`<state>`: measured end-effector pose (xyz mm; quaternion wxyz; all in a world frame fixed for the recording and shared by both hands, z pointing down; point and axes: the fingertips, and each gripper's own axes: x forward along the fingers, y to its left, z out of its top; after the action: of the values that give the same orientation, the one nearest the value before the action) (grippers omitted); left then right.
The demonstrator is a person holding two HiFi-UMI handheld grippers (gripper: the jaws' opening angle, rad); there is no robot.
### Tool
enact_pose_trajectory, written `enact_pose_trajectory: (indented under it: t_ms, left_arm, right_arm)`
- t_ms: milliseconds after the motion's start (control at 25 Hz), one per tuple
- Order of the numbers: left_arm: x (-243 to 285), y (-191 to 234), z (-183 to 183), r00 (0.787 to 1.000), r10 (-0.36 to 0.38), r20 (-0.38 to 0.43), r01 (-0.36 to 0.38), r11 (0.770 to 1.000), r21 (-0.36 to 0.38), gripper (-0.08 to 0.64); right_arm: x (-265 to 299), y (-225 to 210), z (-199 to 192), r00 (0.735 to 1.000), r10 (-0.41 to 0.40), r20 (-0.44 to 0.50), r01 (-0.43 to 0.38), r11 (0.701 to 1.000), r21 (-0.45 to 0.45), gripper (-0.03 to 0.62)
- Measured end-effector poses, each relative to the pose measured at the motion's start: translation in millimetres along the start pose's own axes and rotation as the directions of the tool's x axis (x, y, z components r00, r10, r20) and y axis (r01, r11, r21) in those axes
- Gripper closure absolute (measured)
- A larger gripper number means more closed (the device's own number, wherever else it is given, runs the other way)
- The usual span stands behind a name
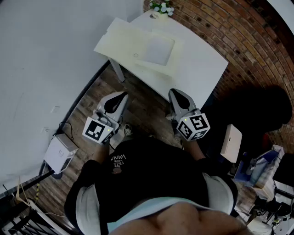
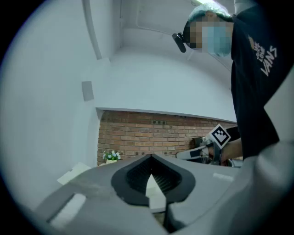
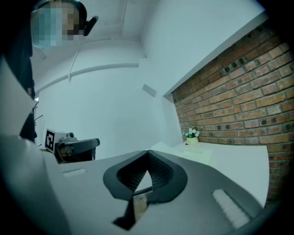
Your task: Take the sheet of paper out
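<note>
Meeting at their tips, the jaws of the left gripper (image 2: 150, 157) are closed with nothing between them; only the ribbed black pads and a slim wedge of the table behind them show. The right gripper (image 3: 148, 152) is the same: jaws pressed together at the tip and empty.

In the head view both grippers are held out in front of the person's body, the left gripper (image 1: 122, 95) over the wooden floor (image 1: 142, 108) and the right gripper (image 1: 175, 92) just at the near edge of the white table (image 1: 202, 64). Neither touches anything. Each gripper sees the other off to its side, the right gripper (image 2: 202, 151) and the left gripper (image 3: 78, 147) being well apart.

A cream folder (image 1: 131, 41) lies flat on the left part of the table, well ahead of both grippers, and reaches the table's left edge. A pale rectangle (image 1: 158, 49) shows on its right half; whether that is the sheet I cannot tell.

A small pot of flowers (image 1: 161, 7) stands at the table's far corner, by the brick wall (image 1: 243, 32).
</note>
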<state>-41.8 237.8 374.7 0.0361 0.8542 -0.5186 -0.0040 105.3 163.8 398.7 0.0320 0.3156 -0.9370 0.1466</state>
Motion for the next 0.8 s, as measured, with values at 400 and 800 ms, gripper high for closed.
enact_pose_trajectory:
  t_ms: [400, 800]
  left_arm:
    - [-2.2, 43.2, 1.2, 0.999, -0.040, 0.028, 0.038, 0.998, 0.050, 0.560]
    - [-9.0, 92.5, -7.3, 0.991, -0.136, -0.006, 0.136, 0.990, 0.036, 0.559]
  right_arm:
    - [33.4, -1.6, 8.6, 0.996, -0.045, 0.073, 0.041, 0.997, 0.066, 0.594]
    - [65.4, 15.6, 3.2, 0.983, -0.145, 0.115, 0.138, 0.988, 0.070, 0.592]
